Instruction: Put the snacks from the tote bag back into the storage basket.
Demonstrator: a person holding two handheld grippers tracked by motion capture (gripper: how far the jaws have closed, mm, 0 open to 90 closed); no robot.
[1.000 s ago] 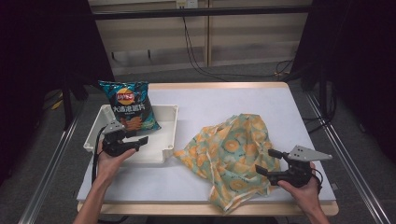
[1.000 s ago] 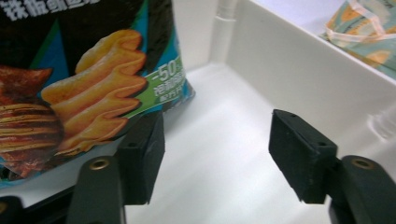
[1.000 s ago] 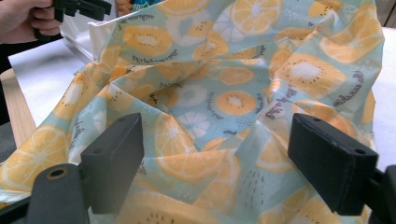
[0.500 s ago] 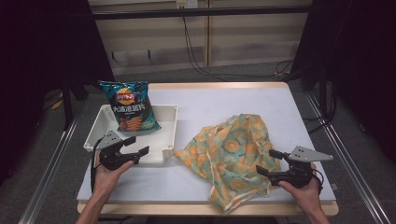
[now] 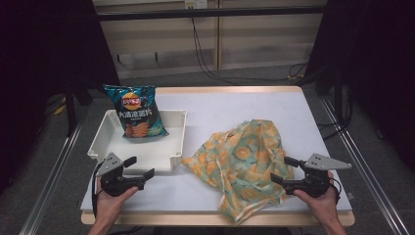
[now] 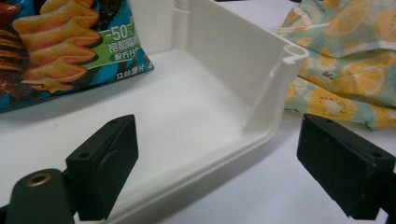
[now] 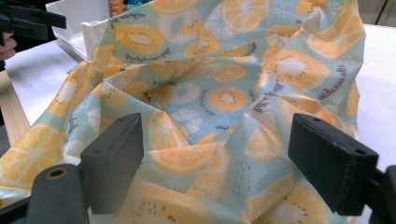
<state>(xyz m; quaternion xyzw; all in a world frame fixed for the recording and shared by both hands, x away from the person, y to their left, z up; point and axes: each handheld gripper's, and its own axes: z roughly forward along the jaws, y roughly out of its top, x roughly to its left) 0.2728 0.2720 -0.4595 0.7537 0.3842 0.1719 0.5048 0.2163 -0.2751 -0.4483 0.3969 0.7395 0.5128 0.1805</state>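
Since earlier, our left claw (image 5: 141, 168) has drawn back off the tray (image 5: 177, 147), wide and empty; right claw (image 5: 282, 170) wide, cloth (image 5: 244, 161) just ahead, likely readying a grasp.

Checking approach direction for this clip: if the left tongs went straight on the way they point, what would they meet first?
Most likely the near right corner of the white tray, which lies between the open left tongs; depth is uncertain.

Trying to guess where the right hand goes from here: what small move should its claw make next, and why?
Probably ease the right claw forward and close on the fruit-print cloth. Its jaws stand open, and in the right gripper view a raised fold lies between them, not yet pinched.
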